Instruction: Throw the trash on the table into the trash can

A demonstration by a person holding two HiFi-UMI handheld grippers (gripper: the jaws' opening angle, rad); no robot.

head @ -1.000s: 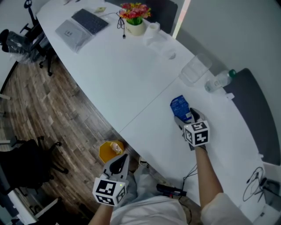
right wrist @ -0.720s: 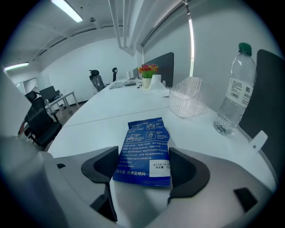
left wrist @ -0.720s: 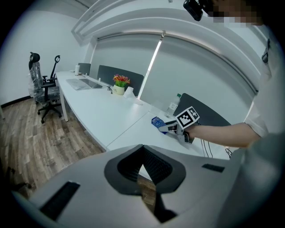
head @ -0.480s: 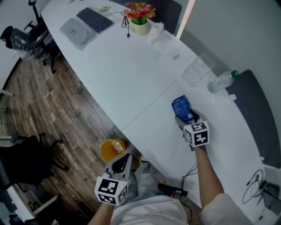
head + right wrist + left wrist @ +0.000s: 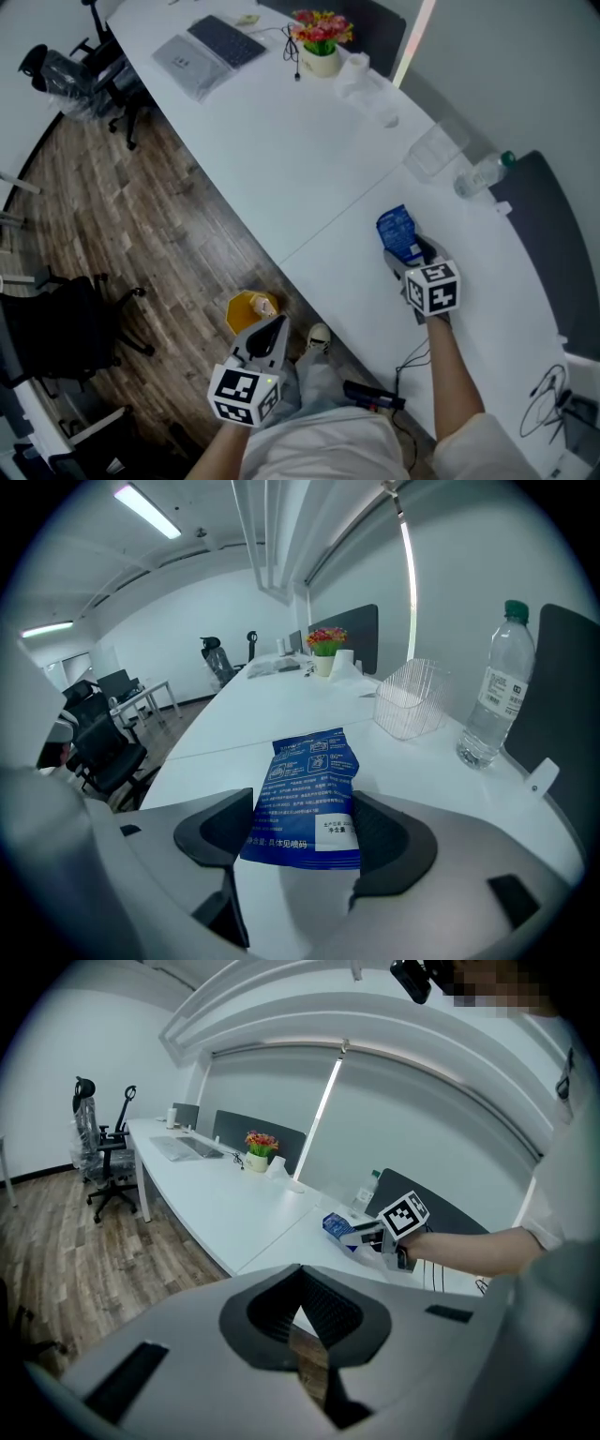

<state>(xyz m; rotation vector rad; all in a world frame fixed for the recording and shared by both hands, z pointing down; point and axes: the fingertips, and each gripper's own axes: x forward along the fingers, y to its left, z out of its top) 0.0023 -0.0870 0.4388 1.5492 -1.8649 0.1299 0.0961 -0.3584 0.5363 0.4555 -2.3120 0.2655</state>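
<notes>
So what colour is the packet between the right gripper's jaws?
The packet is blue with white print, clearest in the right gripper view.

the packet (image 5: pixel 399 232) lies on the desk (image 5: pixel 281 159), between the jaws of the right tongs (image 5: pixel 409 255). behind the packet stand a wire basket (image 5: pixel 433 150) and, right of that, a bottle (image 5: pixel 483 173). far behind the packet to the left sit a flower pot (image 5: pixel 321 58) and a keyboard (image 5: pixel 230 39). left of the packet, on the floor (image 5: pixel 141 216), stands the trash can (image 5: pixel 246 307), the left tongs (image 5: pixel 274 328) near it.
</notes>
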